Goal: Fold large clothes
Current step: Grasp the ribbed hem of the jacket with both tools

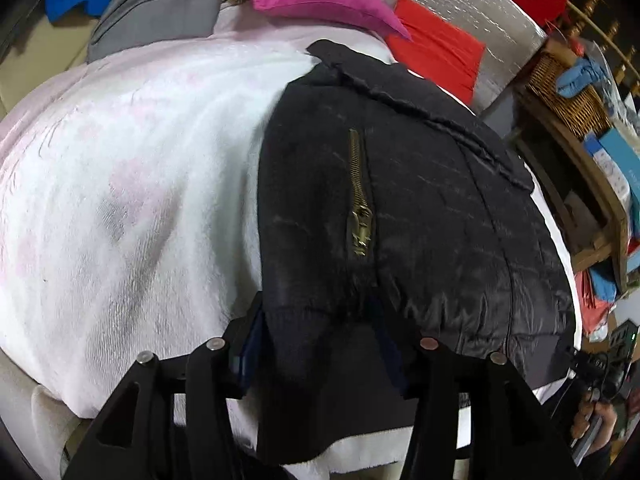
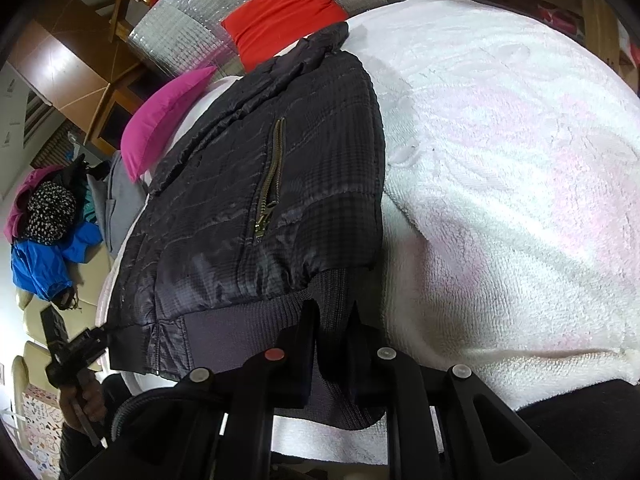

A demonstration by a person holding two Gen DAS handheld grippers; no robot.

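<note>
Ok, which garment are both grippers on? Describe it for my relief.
On the white fleece blanket lies a black quilted jacket, its ribbed hem held by the left gripper and the right gripper. Only it has a brass pocket zipper.

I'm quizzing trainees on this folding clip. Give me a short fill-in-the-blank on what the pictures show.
1. The black jacket lies on a ____ fleece blanket.
2. Both grippers grip the jacket's ribbed ____.
3. The jacket's pocket zipper is ____-coloured.
4. Behind the jacket, beside the red cushion, lies a ____ one.

Missing: white; hem; brass; pink
</note>
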